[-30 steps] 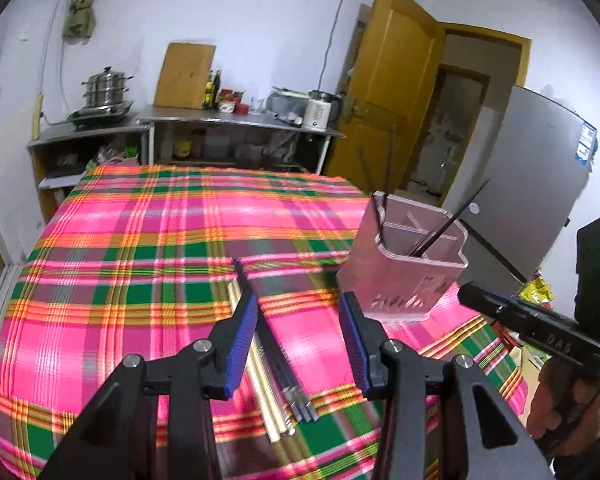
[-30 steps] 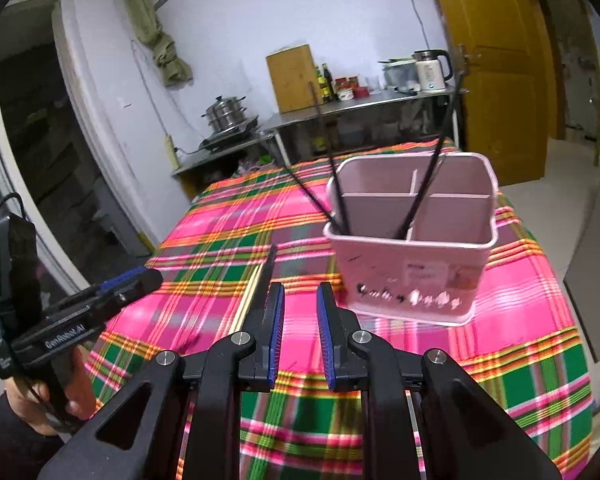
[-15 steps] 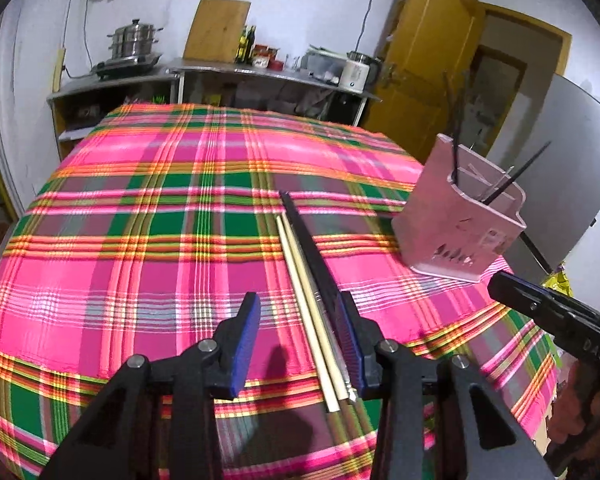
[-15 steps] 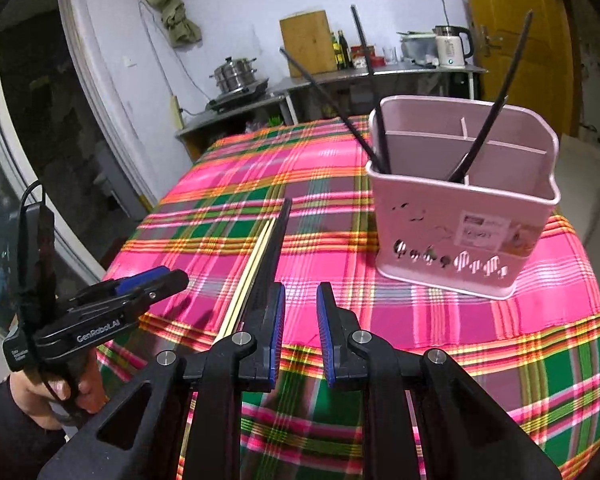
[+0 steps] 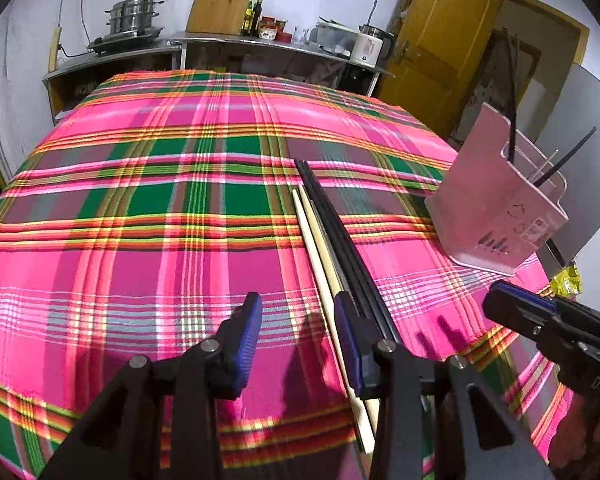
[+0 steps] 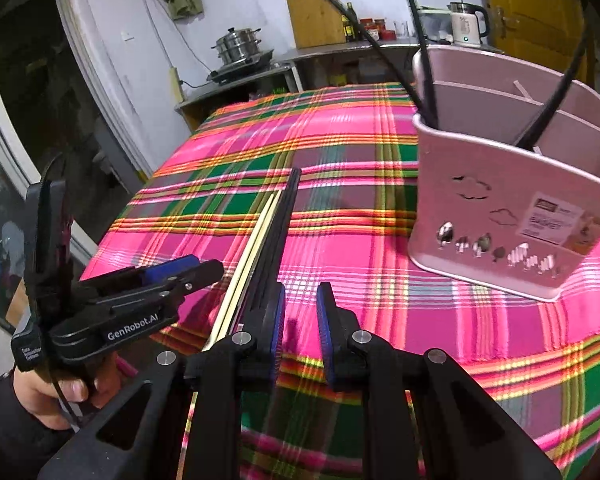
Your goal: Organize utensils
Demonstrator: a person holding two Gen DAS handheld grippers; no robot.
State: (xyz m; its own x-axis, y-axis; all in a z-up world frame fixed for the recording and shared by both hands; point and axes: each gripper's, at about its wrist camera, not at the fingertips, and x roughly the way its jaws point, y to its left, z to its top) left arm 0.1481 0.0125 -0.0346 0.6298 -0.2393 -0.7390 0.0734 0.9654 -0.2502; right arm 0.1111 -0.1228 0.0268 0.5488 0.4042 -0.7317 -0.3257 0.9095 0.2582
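the chopsticks [image 5: 332, 240] lie in a tight bundle on the plaid tabletop [image 5: 140, 208], two pale wooden ones on the left and several black ones touching them on the right, all parallel. compared with a second ago my left tool [image 5: 298, 344] has dropped lower and closer to the cloth, and the near ends of the bundle now sit right at its right-hand pad, with the pale pair running just inside the gap and the black ones passing outside or under that finger; i can't tell exactly which. the jaws are wide apart and hold nothing. i read this as lining up for a pick, so the next batch of chopsticks is about to go, though the tool looks offset to the left of the bundle. my right tool [image 6: 300, 320] is also empty, its pads only slightly apart, and has come nearer to the pink holder [image 6: 512, 216], which stands to the right of the bundle with a few black chopsticks [image 6: 424, 60] already leaning in it. the bundle's long axis runs away from me, near ends by the tabletop's front edge, far tips toward the back wall, tilting slightly left.
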